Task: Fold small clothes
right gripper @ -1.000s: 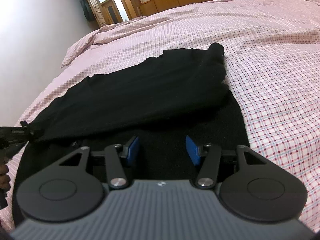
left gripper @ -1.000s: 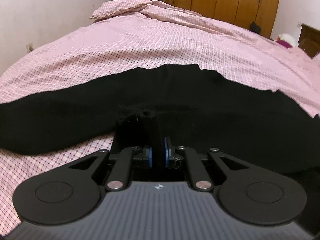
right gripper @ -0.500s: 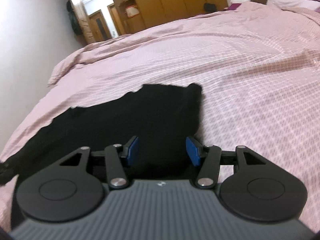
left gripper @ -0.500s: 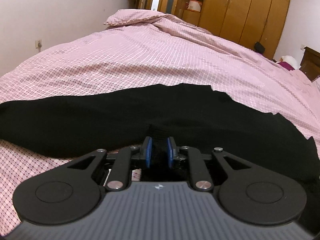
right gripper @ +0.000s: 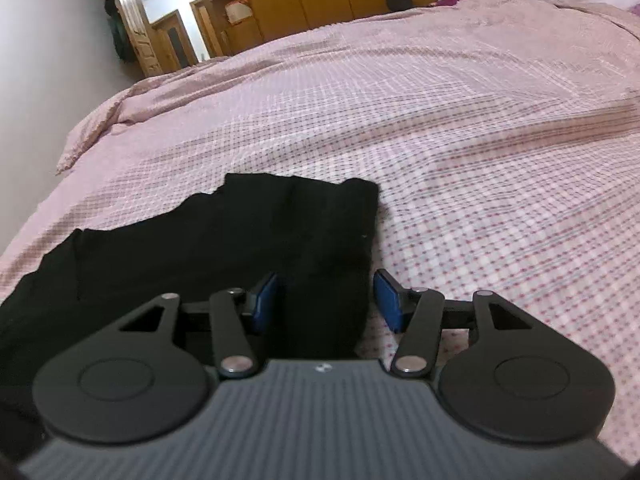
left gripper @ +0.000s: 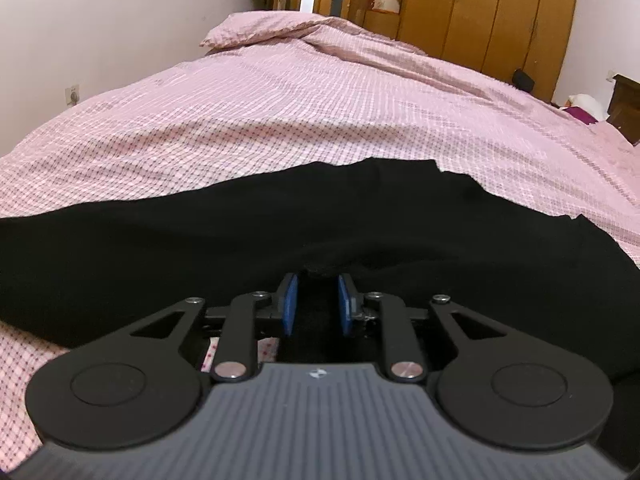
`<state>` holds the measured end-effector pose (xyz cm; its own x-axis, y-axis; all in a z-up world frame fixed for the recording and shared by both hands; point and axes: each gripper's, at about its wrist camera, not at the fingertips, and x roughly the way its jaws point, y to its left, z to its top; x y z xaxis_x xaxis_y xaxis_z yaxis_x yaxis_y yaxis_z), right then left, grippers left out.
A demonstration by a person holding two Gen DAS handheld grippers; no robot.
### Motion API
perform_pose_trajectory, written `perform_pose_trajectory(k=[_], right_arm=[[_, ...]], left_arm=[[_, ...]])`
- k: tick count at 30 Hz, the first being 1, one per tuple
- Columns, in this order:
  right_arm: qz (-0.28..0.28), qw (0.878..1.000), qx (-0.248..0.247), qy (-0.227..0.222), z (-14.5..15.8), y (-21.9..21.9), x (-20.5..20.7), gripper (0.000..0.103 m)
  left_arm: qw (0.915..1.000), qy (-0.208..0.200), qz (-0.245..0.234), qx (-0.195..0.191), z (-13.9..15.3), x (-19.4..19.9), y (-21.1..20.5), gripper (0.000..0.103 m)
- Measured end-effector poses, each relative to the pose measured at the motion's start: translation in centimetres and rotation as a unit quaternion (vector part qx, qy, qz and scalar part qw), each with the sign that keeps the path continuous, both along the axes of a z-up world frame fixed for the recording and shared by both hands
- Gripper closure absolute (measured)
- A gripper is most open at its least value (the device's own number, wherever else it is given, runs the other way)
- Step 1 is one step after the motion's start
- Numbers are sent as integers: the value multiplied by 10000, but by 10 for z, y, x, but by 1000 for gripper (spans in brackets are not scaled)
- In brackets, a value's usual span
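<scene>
Lying flat across the pink checked bedcover (left gripper: 320, 112), the black garment (left gripper: 240, 248) is mid-fold. The right gripper (right gripper: 326, 300) stands apart over its edge, clamping nothing. The left gripper (left gripper: 314, 304) has just been opening, cloth loose between its narrowly parted pads. Withdraw both level, without dragging fabric.

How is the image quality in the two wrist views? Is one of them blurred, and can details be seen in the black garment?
Left wrist view: sharp; strong fisheye bending, the checked bedspread bulges like a dome; the black garment is a flat dark mass without visible folds. Right wrist view: softer, with motion blur smearing the bedspread checks; bright glare in the doorway; the garment again shows almost no texture.
</scene>
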<state>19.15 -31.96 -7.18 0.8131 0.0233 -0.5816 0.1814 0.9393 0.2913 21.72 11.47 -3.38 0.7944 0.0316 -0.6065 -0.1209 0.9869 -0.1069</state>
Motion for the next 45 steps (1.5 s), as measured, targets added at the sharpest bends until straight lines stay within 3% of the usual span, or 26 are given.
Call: perform_pose_trajectory(k=[2,3,7,9,13,19,20,24,25,32,37,45], right_arm=[[107,9999,-41,-87,-1,3,-1,74],[158,9998,-5,-142,-1,4,-2,91],[-101,9977,-286,-610,11,6,-12,93],[-218,9972,-441,-569,12,6,-9,93],[-118,9990,-413,-84,-5,4,5,92],[-140,9991,-387,-60,-4,2,4,91],[-169,9991,-381,-42,-3,3,5,88],[-226,9994,-269,-39,9,5,-7,55],[-197,9995,-241,-77,12,5,-11,52],[79,9993,-228,-293,44,19,-47,52],[285,9985,-34,-468,65,31,-75,52],[679,9970,87,-365,71,64,-111,52]], left_arm=[[9998,-86,-57,198,0,-2,-5,82],[9995,-183,-87,255,2,-4,-6,89],[9972,-510,0,549,13,-8,-10,91],[9959,-430,82,797,10,0,-10,91],[9960,17,215,868,-8,15,-2,91],[9957,81,298,873,-7,9,4,90],[9963,105,305,798,-5,7,7,90],[9974,167,333,610,8,-1,16,90],[9973,173,356,623,11,-5,18,90],[9956,170,577,723,36,-31,44,79],[9918,170,854,938,47,-53,72,59],[9823,403,1322,1268,45,-80,132,52]])
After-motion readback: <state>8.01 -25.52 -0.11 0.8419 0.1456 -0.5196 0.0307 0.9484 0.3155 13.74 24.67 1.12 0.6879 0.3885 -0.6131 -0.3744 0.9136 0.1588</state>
